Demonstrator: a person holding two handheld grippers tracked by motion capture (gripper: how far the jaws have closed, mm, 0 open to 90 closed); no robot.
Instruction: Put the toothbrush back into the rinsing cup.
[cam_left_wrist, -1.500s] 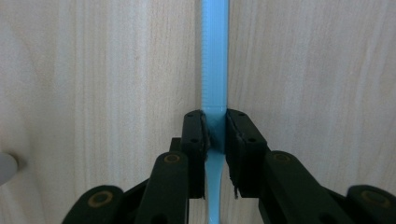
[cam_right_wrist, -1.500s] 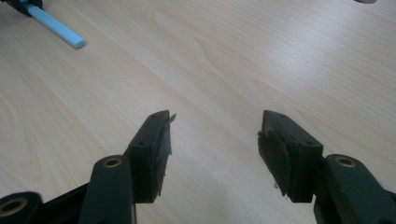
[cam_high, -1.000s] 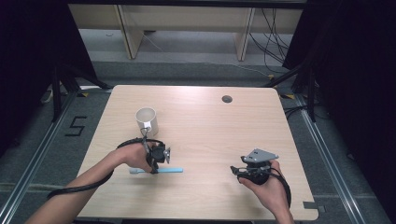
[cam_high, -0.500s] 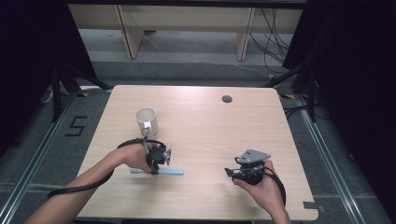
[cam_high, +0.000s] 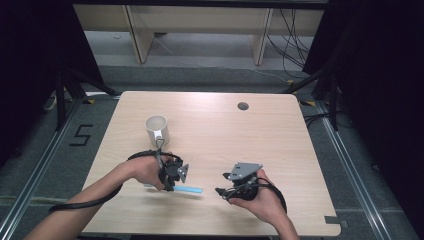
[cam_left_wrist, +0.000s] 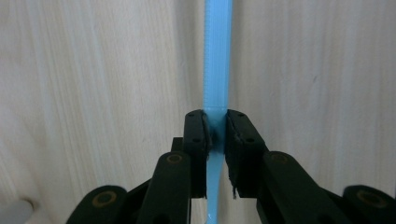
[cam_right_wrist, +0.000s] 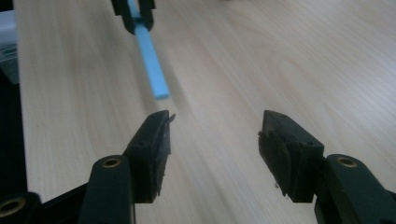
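Item 1 — blue strip (cam_left_wrist: 217, 60): a long, thin, flat plastic piece with fine ridges along one face, lying across the near-left part of the desk (cam_high: 280, 135). One end is pinched by the left gripper (cam_left_wrist: 215, 140); the free end points toward the right gripper (cam_right_wrist: 212, 140) and stops just short of it. Judged light and fairly stiff but thin, so likely to flex or twist if held far from the middle; the smooth plastic may slide between pads. Best hold appears to be across its narrow width, flat faces against the pads, as the left one has it.

Item 2 — left gripper: jaws drawn narrow, clamped on the blue strip close to its near end, the strip running straight out ahead along the wood.

Item 3 — right gripper: jaws spread wide, nothing between them, low over the bare desk, aimed at the strip's free end.

Item 4 — white mug (cam_high: 157, 129): upright, handle toward the person, standing beyond the left hand (cam_high: 145, 170) and near it; apart from the strip.

Item 5 — desk: light wood grain, a round cable hole (cam_high: 243, 106) near the far edge.
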